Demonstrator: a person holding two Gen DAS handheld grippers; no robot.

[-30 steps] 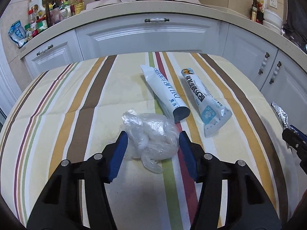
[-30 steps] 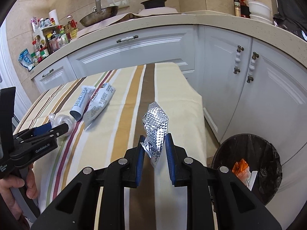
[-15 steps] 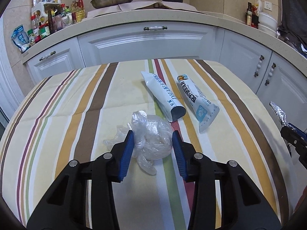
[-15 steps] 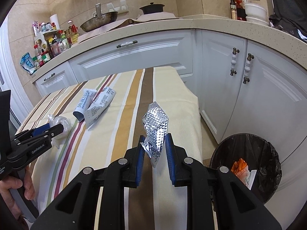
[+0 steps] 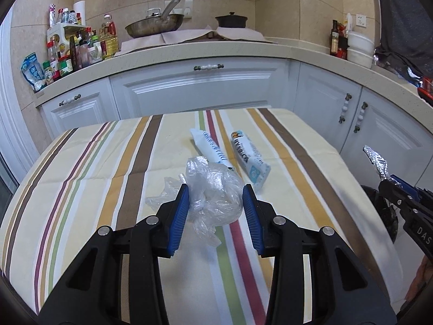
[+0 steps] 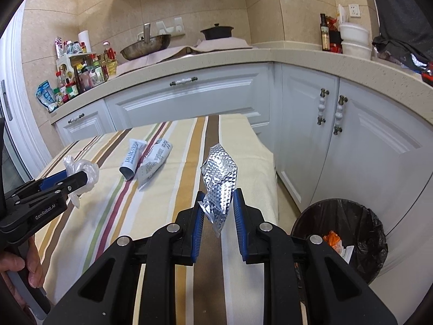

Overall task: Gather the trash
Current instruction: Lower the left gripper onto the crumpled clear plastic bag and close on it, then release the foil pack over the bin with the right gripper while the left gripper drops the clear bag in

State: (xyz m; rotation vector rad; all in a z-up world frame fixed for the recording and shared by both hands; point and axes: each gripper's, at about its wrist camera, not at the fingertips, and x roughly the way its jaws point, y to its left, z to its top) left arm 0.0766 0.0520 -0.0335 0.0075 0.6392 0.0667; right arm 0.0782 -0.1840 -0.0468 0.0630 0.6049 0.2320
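jaws clamped both sides — left on plastic bag (image 5: 213, 189), right on foil wrapper (image 6: 219, 187).

Trash bin (image 6: 349, 211) partly behind right hand-held gripper (image 6: 216, 208); tube print illegible.

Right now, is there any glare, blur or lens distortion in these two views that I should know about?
Left wrist view: fisheye bends the counter edge into an arc, and the table's right edge looks smeared. Right wrist view: the foil wrapper glints bright but keeps its embossed texture; the corners go dark, and the bin stays readable.
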